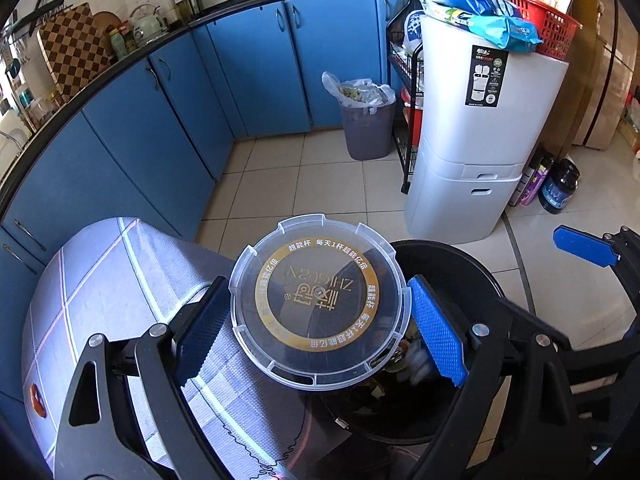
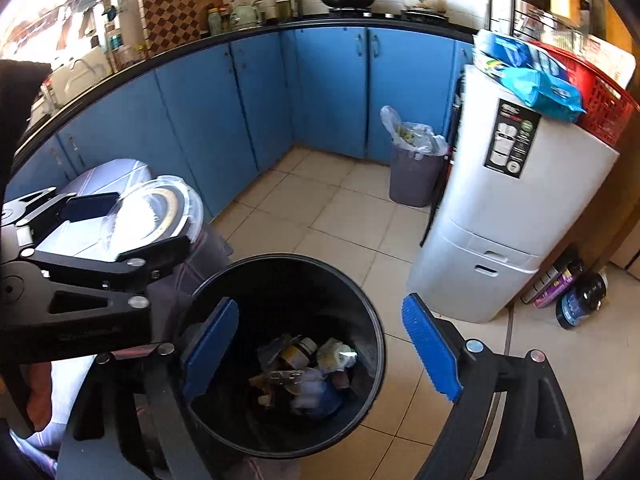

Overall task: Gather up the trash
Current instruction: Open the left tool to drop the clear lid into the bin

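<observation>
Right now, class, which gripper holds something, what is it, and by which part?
The left gripper holds the clear round lid by opposite edges of its rim. The right gripper is open, empty, above the black bin.

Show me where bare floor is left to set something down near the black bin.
Bare beige tile floor lies open between the round black trash bin, the blue cabinets and the grey lined bin. Crowded: beside the tall white cabinet, where bottles stand.
</observation>
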Available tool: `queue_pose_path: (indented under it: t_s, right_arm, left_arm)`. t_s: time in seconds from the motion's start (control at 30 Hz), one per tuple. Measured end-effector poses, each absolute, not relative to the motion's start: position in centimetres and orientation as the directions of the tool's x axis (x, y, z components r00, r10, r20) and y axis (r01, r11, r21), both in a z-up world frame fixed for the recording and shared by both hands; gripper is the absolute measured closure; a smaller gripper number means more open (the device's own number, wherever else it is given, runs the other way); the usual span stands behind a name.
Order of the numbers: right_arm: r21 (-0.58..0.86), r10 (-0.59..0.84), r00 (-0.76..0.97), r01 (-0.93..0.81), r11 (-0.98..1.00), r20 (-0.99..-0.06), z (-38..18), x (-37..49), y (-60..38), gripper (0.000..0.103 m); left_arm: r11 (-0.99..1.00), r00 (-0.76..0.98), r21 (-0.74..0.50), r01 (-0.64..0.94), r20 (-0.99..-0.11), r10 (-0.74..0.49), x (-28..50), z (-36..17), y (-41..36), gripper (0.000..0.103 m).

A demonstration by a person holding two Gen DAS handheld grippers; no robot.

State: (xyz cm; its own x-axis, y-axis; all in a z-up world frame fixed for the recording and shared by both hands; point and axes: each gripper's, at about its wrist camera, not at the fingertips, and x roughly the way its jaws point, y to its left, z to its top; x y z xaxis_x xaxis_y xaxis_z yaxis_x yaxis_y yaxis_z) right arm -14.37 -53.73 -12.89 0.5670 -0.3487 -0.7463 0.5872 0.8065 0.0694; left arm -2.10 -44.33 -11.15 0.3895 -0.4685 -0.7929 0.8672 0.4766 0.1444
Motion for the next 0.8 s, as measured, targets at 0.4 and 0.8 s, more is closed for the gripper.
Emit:
queue_pose_path:
  t_s: [0.4, 0.8]
  right_arm:
    - [0.100, -0.368, 0.547, 0.646, 0.757, -0.751, -13.5, -16.9, -56.3, 0.021]
    - [0.128, -0.363, 0.533, 0.678, 0.724, -0.764, -14.7, -18.6, -57.6, 0.021]
  left_arm:
    - [0.438, 0.382, 0.165, 0.884, -0.796, -0.470, -3.2, -11.1, -45.2, 0.015]
    - [0.428, 0.341, 0.127, 0.895, -0.813, -0.471, -3.4, -11.6, -46.1, 0.004]
